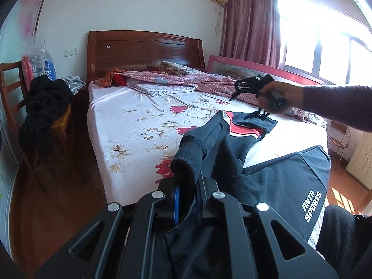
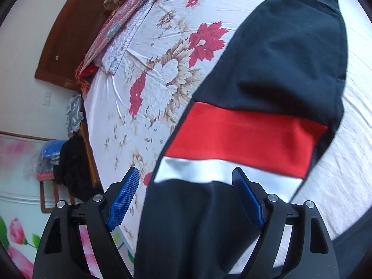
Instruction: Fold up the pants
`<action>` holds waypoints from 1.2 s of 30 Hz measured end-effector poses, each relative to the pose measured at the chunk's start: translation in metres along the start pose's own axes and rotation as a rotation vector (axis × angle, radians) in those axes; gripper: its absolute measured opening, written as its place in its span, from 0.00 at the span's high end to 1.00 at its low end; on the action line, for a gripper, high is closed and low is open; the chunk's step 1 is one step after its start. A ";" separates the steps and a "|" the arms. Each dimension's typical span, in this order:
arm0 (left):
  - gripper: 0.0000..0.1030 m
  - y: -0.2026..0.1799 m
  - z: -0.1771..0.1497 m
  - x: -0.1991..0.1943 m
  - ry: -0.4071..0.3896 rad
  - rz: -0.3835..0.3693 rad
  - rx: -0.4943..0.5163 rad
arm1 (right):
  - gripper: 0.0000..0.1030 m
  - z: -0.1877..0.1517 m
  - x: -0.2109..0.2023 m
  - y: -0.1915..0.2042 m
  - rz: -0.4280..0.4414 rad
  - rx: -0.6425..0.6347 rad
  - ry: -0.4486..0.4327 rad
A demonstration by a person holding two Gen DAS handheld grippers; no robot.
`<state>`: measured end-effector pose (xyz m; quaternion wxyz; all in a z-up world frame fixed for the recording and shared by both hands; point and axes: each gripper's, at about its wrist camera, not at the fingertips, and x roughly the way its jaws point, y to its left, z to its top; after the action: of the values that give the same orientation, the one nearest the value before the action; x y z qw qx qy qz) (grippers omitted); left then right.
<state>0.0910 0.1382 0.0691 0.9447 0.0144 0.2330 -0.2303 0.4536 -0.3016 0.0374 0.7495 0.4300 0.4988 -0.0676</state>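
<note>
Left claw [image 1: 187, 200]: clamps the track pants [image 1: 234, 144] at a ribbed cuff.
Right claw [image 2: 186, 195]: wide, pads clear of the cloth.
Bed [image 1: 130, 125]: floral sheet.

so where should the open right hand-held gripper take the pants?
On the free leg's side edge near the red band, coming from above. That leg of the pants lies flat on the bed, so only an edge pinches. The left hand-held gripper already clamps the ribbed cuff; the right hand-held gripper is open.
</note>
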 end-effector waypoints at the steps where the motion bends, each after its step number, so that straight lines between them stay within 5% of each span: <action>1: 0.91 -0.001 0.000 -0.001 0.000 0.001 0.007 | 0.21 0.002 0.007 0.004 -0.023 0.021 0.002; 8: 0.91 -0.016 -0.005 -0.012 0.000 -0.020 0.052 | 0.21 0.006 0.037 0.009 -0.130 0.048 0.035; 9: 0.90 -0.017 -0.006 -0.014 0.002 -0.022 0.054 | 0.32 0.004 0.035 0.007 -0.123 0.022 0.031; 10: 0.90 -0.018 -0.007 -0.016 0.004 -0.019 0.054 | 0.60 0.002 0.033 0.005 -0.126 -0.007 0.030; 12: 0.90 -0.014 -0.009 -0.017 0.012 -0.008 0.039 | 0.87 -0.002 0.022 -0.001 -0.104 -0.068 0.017; 18: 0.89 0.015 -0.005 -0.020 -0.015 0.112 -0.094 | 0.89 -0.029 -0.050 -0.036 0.067 -0.130 -0.049; 23: 0.86 0.023 -0.008 -0.034 -0.052 0.189 -0.156 | 0.89 -0.085 -0.121 -0.087 0.188 -0.157 -0.091; 31: 0.82 0.027 -0.056 -0.077 -0.083 0.208 -0.217 | 0.90 -0.212 -0.159 -0.208 0.150 -0.122 -0.082; 36: 0.80 0.043 -0.084 -0.080 0.021 0.281 -0.272 | 0.90 -0.260 -0.142 -0.252 0.139 -0.067 -0.039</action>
<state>0.0104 0.2221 0.0268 0.9583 -0.0787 0.2676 -0.0624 0.0705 -0.3191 -0.0276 0.7757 0.4370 0.4553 -0.0071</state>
